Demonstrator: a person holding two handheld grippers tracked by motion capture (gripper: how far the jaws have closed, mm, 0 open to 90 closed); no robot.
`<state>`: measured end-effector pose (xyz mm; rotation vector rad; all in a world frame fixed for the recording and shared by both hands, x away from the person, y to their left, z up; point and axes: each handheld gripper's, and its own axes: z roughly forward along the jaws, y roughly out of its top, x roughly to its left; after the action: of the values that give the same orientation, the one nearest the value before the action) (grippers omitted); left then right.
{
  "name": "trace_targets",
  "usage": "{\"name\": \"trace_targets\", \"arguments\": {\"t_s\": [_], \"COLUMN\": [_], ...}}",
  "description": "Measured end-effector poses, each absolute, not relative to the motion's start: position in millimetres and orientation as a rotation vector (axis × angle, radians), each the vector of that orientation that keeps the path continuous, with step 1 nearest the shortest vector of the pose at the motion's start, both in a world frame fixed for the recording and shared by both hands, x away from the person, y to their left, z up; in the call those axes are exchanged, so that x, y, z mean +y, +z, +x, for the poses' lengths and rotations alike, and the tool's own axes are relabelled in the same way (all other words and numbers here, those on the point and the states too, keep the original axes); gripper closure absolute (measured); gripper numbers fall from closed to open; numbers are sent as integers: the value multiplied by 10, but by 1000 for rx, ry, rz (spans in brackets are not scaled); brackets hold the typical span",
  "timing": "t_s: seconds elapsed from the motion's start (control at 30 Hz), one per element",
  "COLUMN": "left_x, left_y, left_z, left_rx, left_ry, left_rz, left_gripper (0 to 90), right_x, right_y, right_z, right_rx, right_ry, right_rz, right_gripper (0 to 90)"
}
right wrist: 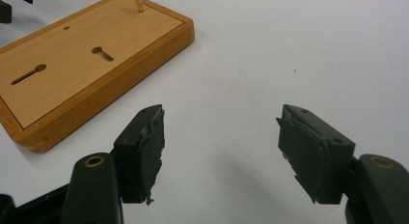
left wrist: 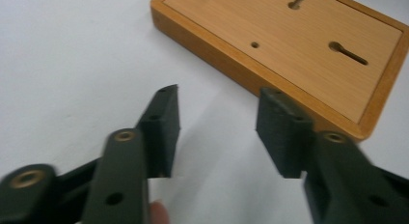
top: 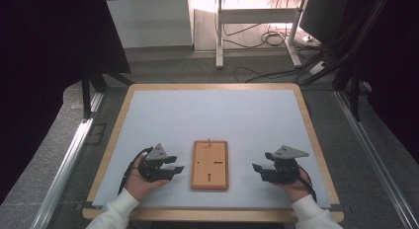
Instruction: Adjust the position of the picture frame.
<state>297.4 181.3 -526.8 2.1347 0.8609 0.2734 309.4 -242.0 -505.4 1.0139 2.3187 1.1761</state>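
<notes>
White sleeves [top: 116, 211]; 2 black grippers, left gripper [top: 170, 166] and right gripper [top: 259, 171], grey triangular plates, brass-ringed screws, black cables

The flat rectangular wooden board [top: 210, 165] is light orange-brown, with a darker orange-brown frame and fine pale grain on its panel; its keyhole slots are dark. The bench [top: 217, 110] has a plain pale grey-white top and a light wood border on all edges. The left tool [top: 170, 168] and the right tool [top: 261, 171] are black, each with a grey three-cornered plate. Both sleeves are white.
</notes>
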Motion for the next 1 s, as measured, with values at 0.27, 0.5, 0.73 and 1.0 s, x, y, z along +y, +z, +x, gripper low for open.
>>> {"name": "trace_targets", "arguments": {"t_s": [0.27, 0.5, 0.73, 1.0], "left_x": [1876, 1845, 1784, 1623], "left_y": [-5266, -5255, -5250, -5167], "left_z": [3004, 3017, 3091, 3230], "left_rx": [919, 918, 901, 842], "left_ry": [287, 303, 299, 294], "left_rz": [2086, 2077, 2083, 2087], "left_gripper": [361, 355, 353, 347], "right_x": [-2538, -2499, -2455, -2503], "right_y": [-5064, -5057, -5065, -5065], "right_z": [2995, 3018, 3028, 3000], "right_rx": [2316, 2322, 2336, 2326], "right_ry": [1183, 1189, 1174, 1163], "right_rz": [1009, 997, 977, 975], "right_gripper": [322, 317, 310, 310]}}
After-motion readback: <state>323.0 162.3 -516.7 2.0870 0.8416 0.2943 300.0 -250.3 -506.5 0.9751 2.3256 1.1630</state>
